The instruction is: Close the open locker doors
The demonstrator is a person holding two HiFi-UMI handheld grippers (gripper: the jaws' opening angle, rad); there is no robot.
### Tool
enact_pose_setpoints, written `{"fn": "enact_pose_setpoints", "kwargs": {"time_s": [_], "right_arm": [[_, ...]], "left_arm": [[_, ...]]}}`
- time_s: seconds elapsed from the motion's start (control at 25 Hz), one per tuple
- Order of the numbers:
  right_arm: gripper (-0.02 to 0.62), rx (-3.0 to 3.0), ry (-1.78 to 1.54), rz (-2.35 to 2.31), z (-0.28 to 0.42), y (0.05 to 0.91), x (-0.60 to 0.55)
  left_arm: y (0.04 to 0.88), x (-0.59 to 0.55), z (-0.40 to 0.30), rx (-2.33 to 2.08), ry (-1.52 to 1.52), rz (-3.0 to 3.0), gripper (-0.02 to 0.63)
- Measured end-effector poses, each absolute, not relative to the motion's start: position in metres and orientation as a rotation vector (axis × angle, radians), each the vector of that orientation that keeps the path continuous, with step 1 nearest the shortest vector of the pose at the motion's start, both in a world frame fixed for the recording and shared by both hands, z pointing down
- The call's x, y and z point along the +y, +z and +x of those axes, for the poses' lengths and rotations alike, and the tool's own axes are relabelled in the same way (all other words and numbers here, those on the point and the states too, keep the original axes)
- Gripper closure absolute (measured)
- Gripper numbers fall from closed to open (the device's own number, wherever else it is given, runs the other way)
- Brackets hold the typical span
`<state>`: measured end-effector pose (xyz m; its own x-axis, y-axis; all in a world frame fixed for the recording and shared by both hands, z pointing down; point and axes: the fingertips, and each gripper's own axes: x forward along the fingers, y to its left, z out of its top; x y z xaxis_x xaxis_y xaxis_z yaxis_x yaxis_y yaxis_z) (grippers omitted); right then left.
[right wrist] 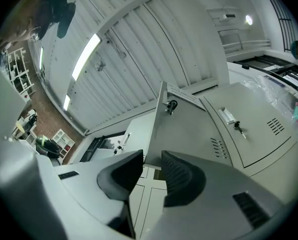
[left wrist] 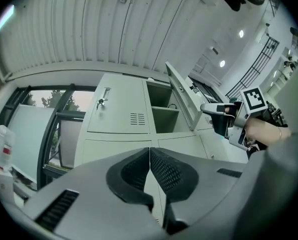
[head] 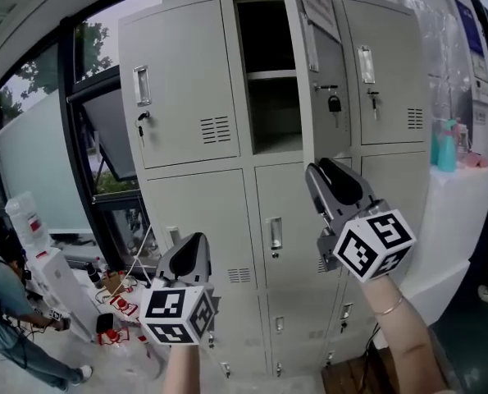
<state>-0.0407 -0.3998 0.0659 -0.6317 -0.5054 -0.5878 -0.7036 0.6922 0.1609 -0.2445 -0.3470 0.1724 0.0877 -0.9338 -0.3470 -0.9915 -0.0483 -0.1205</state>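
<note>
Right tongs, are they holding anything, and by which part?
Nothing. The right tongs stand open near the open locker door, with nothing between them.

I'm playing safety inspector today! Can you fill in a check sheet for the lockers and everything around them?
Surface: no table; pale floor at lower left.
Job's things: grey locker bank; its top middle door stands open, showing a compartment with a shelf; the other doors in view look shut.
Clutter: red and white bits on the floor; water dispenser.
Grippers: left gripper shut, empty; right gripper open, gripping nothing, aimed at the open door.
Cables: nothing clearly seen.
Surroundings: window, a person at far left, white counter with a teal bottle.
</note>
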Motion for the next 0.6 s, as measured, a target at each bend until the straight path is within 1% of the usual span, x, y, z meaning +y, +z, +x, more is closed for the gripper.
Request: {"fn": "enact_pose_setpoints", "kwargs": {"time_s": [0.6], "right_arm": [[0.494,2.501,0.517,-0.913,-0.125,0.065,-0.470]], "left_arm": [[0.178,-0.350,-0.305,2.042,0.231,-1.934,0.584]]}}
